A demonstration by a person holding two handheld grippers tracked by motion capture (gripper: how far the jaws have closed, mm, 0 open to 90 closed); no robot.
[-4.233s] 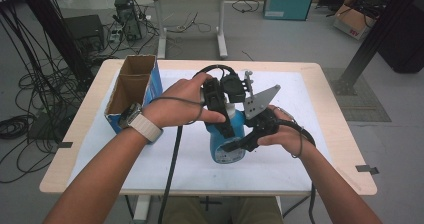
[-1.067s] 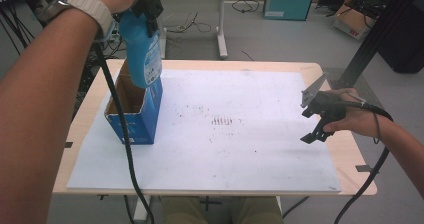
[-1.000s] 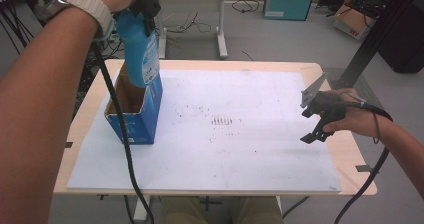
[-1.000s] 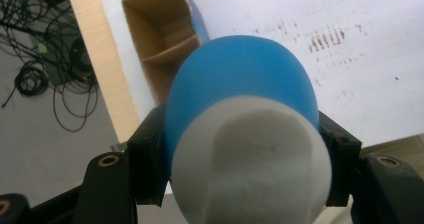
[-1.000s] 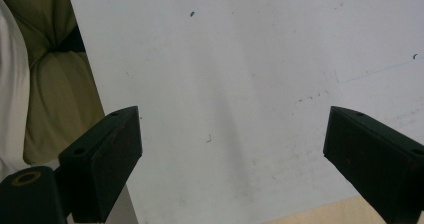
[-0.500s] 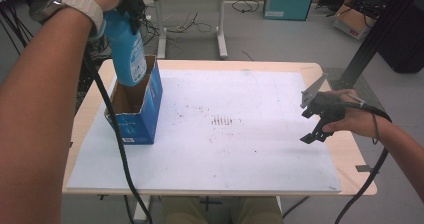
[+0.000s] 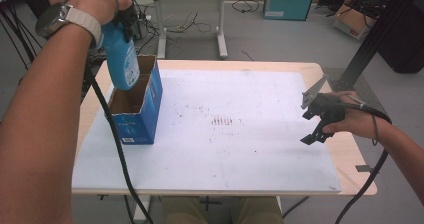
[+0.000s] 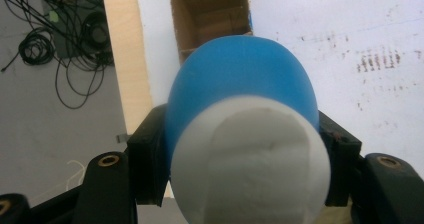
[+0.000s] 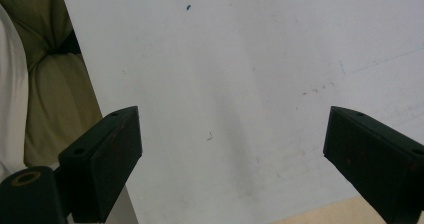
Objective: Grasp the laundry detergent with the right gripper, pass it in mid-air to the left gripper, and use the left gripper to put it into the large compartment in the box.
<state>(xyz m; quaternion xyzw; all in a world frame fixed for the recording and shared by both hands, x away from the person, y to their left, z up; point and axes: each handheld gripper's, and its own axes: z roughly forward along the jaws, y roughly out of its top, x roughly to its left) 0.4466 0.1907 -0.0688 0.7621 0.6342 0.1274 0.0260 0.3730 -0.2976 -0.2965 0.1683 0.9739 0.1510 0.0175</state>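
A blue bottle [image 7: 121, 59] with a white cap hangs bottom-down over the open top of a blue cardboard box [image 7: 137, 114], its bottom end level with the box's rim. My left gripper [image 7: 122, 21] is shut on the bottle. In the left gripper view its jaws press both sides of the blue bottle [image 8: 240, 84] just below the cap, and the brown inside of the box [image 8: 210, 14] lies beyond it. My right gripper [image 7: 309, 126] hovers open above the table's right side. Nothing sits between its black jaws [image 9: 232, 139], just the white mat below.
A white mat [image 7: 240, 144] with faint dark marks covers most of the wooden table [image 7: 350, 154]. The box stands at its left side. Cables, another desk and dark equipment lie on the floor beyond the table.
My left hand has carried the bottle down and to the left, over the box's opening. The right gripper has not moved.
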